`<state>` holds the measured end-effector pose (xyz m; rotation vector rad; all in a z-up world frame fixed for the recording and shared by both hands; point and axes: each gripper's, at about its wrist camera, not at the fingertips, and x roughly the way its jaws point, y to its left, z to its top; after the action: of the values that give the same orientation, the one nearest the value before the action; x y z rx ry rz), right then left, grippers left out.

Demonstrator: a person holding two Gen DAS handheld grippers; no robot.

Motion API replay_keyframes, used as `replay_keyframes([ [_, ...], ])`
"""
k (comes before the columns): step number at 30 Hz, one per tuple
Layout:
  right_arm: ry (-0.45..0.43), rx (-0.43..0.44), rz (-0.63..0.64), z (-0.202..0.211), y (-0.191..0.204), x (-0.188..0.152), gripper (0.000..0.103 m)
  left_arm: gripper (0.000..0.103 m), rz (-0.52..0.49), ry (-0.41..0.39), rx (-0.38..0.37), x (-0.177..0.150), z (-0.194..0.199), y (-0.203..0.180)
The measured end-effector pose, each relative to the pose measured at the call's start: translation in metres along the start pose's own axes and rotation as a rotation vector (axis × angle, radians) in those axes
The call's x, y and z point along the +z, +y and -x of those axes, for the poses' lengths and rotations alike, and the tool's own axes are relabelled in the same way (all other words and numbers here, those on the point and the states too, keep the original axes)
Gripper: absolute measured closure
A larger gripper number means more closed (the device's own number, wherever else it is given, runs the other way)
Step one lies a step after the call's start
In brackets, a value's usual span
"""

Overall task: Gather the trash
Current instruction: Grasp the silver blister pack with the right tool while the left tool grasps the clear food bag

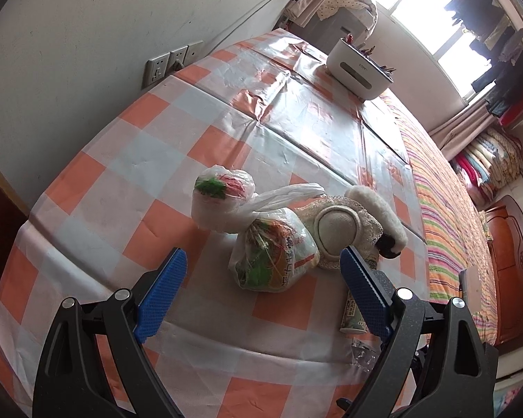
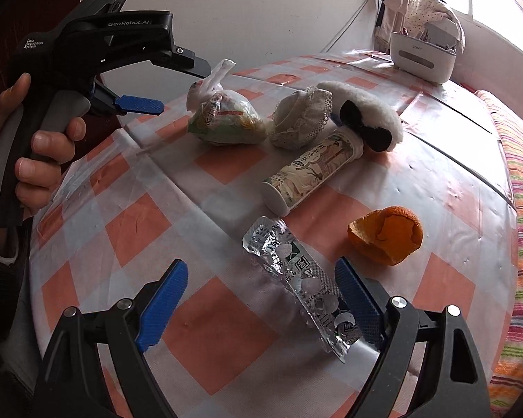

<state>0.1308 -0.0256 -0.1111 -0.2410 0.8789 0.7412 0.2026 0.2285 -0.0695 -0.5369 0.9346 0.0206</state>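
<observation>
Trash lies scattered on a checked orange-and-white tablecloth [image 2: 205, 327]: a crumpled, emptied foil pill pack [image 2: 298, 280], a hollow orange peel [image 2: 387, 238], a printed tube [image 2: 312, 172] on its side, and a knotted plastic bag [image 1: 273, 249] stuffed with bright wrappers. The right gripper [image 2: 261, 273] hangs over the pill pack, jaws spread and empty. The left gripper [image 1: 263, 261] hangs spread and empty above the bag. A white bin [image 1: 359, 69] at the far edge holds small items.
</observation>
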Motion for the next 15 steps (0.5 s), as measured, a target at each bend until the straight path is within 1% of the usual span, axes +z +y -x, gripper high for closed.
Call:
replay_keyframes([
  [5,0.005,0.006,-0.004,0.003,-0.001,-0.004,0.02,0.015,-0.005,0.026,0.002,0.001,-0.009,-0.004],
  [7,0.02,-0.022,-0.009,0.002,-0.002,-0.005,0.027,0.015,-0.008,0.032,0.009,0.0,-0.011,-0.005],
  [9,0.014,-0.043,-0.019,0.004,-0.003,-0.007,0.041,0.015,-0.002,0.037,0.008,0.0,-0.014,-0.005],
  [10,0.011,-0.044,-0.027,0.006,-0.005,-0.007,0.046,0.015,0.002,0.04,0.007,0.0,-0.015,-0.004],
  [11,0.009,-0.047,-0.039,0.007,-0.007,-0.007,0.06,0.015,0.007,0.046,0.003,0.001,-0.016,-0.004],
  [12,0.007,-0.047,-0.06,0.008,-0.01,-0.007,0.072,0.015,0.016,0.051,-0.002,0.001,-0.018,-0.003],
  [14,0.002,-0.03,-0.11,0.01,-0.017,-0.008,0.078,0.015,0.031,0.056,-0.002,0.002,-0.021,-0.001],
  [15,0.0,-0.028,-0.122,0.011,-0.019,-0.009,0.079,0.015,0.037,0.061,0.0,0.002,-0.023,0.0],
])
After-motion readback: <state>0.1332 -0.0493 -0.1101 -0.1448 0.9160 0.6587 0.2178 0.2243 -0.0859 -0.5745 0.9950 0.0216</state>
